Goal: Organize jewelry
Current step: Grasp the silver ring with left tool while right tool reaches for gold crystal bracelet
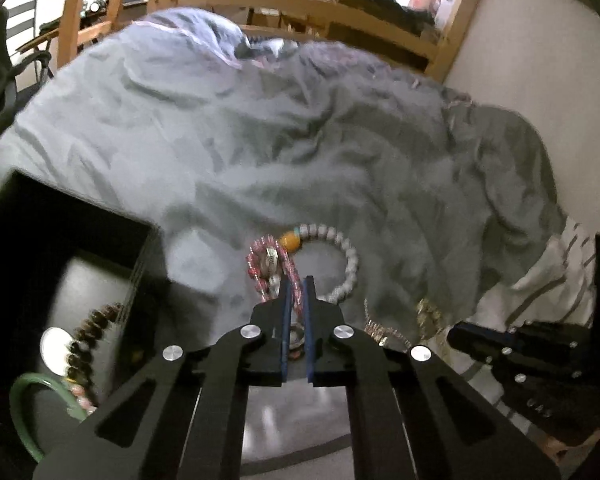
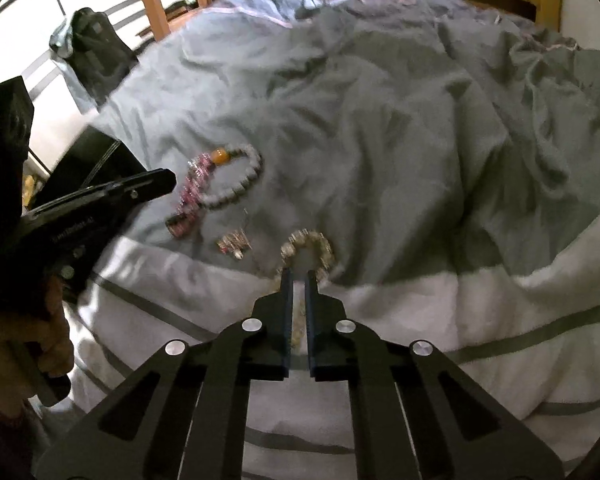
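My left gripper [image 1: 298, 280] is shut on a strand of the pink beaded bracelet [image 1: 265, 265], which lies bunched on the grey duvet [image 1: 300, 140]. A white bead bracelet [image 1: 346, 258] with an orange bead touches it on the right. My right gripper [image 2: 299, 274] is shut on a gold sparkly bracelet [image 2: 314, 246], whose strand runs between the fingers. In the right wrist view the pink bracelet [image 2: 192, 194] and the white bead bracelet [image 2: 244, 178] lie by the left gripper [image 2: 168, 180]. The black jewelry box [image 1: 72, 216] stands at the left.
The box holds a brown bead bracelet [image 1: 94, 332] and a green bangle [image 1: 30, 408]. A small sparkly piece [image 2: 234, 246] lies between the bracelets. A white striped cover [image 2: 420, 340] lies nearest me. A wooden bed frame [image 1: 300, 4] and a white wall [image 1: 540, 72] bound the bed.
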`<action>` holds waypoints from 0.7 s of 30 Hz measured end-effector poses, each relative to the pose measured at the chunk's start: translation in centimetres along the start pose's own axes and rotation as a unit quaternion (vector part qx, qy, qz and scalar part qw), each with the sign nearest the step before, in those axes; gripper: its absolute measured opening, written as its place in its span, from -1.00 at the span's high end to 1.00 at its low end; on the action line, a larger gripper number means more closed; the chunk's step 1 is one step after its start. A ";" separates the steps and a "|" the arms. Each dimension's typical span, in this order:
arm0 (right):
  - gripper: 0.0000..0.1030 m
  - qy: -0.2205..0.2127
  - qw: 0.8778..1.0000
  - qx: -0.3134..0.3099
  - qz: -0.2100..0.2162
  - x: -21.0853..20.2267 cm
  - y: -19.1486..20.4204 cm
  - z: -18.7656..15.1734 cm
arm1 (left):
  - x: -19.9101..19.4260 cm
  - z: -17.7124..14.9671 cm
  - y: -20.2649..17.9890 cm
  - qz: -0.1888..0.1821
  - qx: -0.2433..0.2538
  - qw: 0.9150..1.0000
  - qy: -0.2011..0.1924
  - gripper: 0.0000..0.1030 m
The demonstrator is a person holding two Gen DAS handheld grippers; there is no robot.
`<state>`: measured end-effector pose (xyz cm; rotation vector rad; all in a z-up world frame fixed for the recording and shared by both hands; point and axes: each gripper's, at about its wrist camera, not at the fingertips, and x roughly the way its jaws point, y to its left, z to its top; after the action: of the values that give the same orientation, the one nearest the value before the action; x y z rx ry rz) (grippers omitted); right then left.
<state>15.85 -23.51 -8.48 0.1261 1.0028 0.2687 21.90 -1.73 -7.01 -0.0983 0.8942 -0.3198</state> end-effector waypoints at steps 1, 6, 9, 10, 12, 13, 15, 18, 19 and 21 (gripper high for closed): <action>0.87 -0.004 1.000 -0.002 0.000 -0.2 0.1 0.0 | -0.7 0.4 0.3 0.000 -0.004 1.000 -0.009 0.89; 0.90 -0.003 1.000 -0.002 0.005 -0.2 0.2 0.1 | -0.5 0.7 0.6 -0.010 -0.012 1.000 0.000 0.89; 0.90 -0.003 1.000 -0.004 0.006 -0.1 0.3 0.2 | 0.5 0.1 -0.3 -0.007 0.010 1.000 0.018 0.89; 0.90 -0.001 1.000 -0.003 0.007 -0.1 0.3 0.2 | 0.8 -0.2 -0.4 -0.006 0.017 0.999 0.026 0.88; 0.90 0.002 1.000 0.000 0.007 0.1 0.2 0.1 | 1.4 -0.6 -0.7 0.003 0.027 0.999 0.039 0.81; 0.90 0.004 1.000 0.002 0.007 0.2 0.1 0.1 | 1.7 -0.8 -0.7 0.008 0.029 0.998 0.047 0.72; 0.90 0.005 1.000 0.003 0.007 0.3 0.1 0.1 | 2.0 -1.0 -0.5 0.016 0.024 0.998 0.055 0.42; 0.90 0.006 1.000 0.001 0.008 0.3 0.1 0.0 | 2.2 -1.2 -0.3 0.021 0.023 0.998 0.057 0.23; 0.90 0.006 1.000 0.000 0.008 0.3 0.1 0.0 | 2.3 -1.2 -0.3 0.022 0.024 0.998 0.058 0.23; 0.90 0.008 1.000 -0.001 0.009 0.3 0.2 -0.1 | 2.7 -1.4 -0.2 0.020 0.024 0.997 0.065 0.23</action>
<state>15.92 -23.28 -8.76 0.1313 1.0178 0.2876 22.32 -2.69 -9.89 -0.0156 1.0153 -0.3135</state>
